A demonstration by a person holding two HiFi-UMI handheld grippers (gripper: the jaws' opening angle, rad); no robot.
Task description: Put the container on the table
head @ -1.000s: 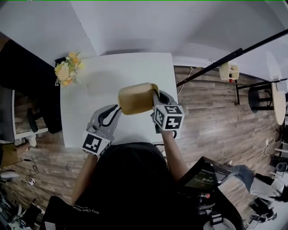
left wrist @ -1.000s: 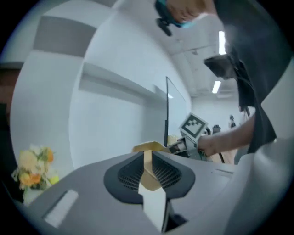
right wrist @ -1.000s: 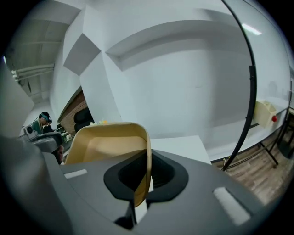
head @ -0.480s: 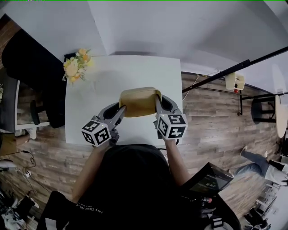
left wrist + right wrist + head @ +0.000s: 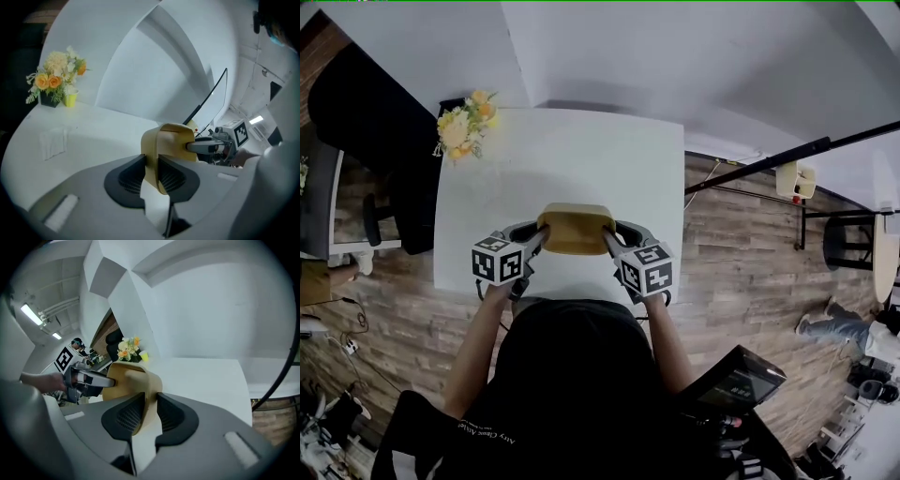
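Container [image 5: 575, 229] is between your two tools, low over the near strip of the surface [image 5: 562, 159]. Can't tell if its base is down. Left tool [image 5: 540, 234] has just been closing and looks clamped on the wall on its side. Right tool [image 5: 610, 236] has just been opening: wall between its pads, grip looks slack. Risk: if the base isn't seated, the load hangs off the left tool alone, sags toward the right tool, and the thin wall buckles. Surface edge is just behind both tools, so a slide goes off.
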